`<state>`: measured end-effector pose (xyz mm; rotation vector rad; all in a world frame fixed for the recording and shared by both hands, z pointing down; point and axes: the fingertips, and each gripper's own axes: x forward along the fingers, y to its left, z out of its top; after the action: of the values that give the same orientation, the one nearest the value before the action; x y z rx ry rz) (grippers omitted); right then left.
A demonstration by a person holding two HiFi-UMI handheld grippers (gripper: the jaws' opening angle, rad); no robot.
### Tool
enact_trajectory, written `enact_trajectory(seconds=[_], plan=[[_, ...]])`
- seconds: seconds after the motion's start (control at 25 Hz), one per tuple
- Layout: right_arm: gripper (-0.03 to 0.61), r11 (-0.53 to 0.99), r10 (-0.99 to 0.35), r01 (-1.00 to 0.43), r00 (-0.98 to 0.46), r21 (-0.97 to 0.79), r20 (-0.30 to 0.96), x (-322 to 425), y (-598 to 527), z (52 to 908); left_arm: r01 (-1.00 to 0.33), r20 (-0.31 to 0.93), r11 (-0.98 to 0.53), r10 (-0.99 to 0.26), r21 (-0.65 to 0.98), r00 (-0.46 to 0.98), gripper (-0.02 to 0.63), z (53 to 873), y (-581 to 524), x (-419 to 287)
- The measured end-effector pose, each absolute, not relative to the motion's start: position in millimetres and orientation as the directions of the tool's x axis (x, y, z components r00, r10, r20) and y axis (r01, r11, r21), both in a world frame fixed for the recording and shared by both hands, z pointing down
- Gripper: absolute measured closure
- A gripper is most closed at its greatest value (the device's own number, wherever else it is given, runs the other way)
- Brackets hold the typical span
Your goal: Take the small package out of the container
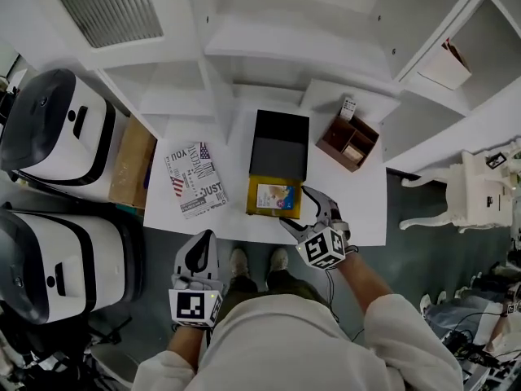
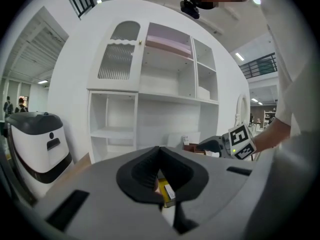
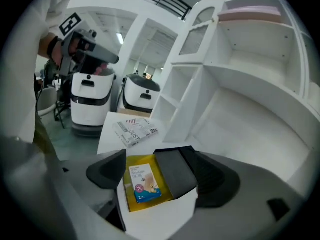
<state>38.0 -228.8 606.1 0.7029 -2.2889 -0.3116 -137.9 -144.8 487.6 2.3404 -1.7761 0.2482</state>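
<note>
The right gripper (image 1: 293, 205) hovers with jaws wide apart, just beside the open yellow cardboard box (image 1: 254, 204) that holds the small white-and-blue package (image 1: 275, 195) lying flat; the left gripper (image 1: 203, 239), jaws together on nothing, hangs off the white table (image 1: 358, 206)

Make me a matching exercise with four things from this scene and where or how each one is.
1. small package
2. printed box
3. brown organizer
4. left hand-held gripper

A. jaws together, short of the table edge
B. inside the yellow container
C. on the table's left part
D. at the table's far right corner

Pairs: 1-B, 2-C, 3-D, 4-A
</note>
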Motion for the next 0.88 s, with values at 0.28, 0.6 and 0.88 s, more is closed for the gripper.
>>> enact_trajectory(seconds=[0.28, 0.6, 0.88], plan=[[0.138, 0.906, -0.420, -0.204, -0.542, 0.371, 0.728, 30, -241, 688, -0.976, 0.278, -0.212, -0.936, 0.051, 0.218, 0.606, 499, -140, -146], [0.138, 0.959, -0.279, -0.082, -0.459, 0.273, 0.844, 18, -253, 757, -0.987, 0.316, -0.157, -0.935, 0.045, 0.163, 0.606, 512, -130, -158], [0.140, 0.980, -0.193, -0.024, -0.381, 0.198, 0.904, 9, -258, 799, -0.992, 0.339, -0.114, -0.933, 0.046, 0.123, 0.606, 520, -126, -172]])
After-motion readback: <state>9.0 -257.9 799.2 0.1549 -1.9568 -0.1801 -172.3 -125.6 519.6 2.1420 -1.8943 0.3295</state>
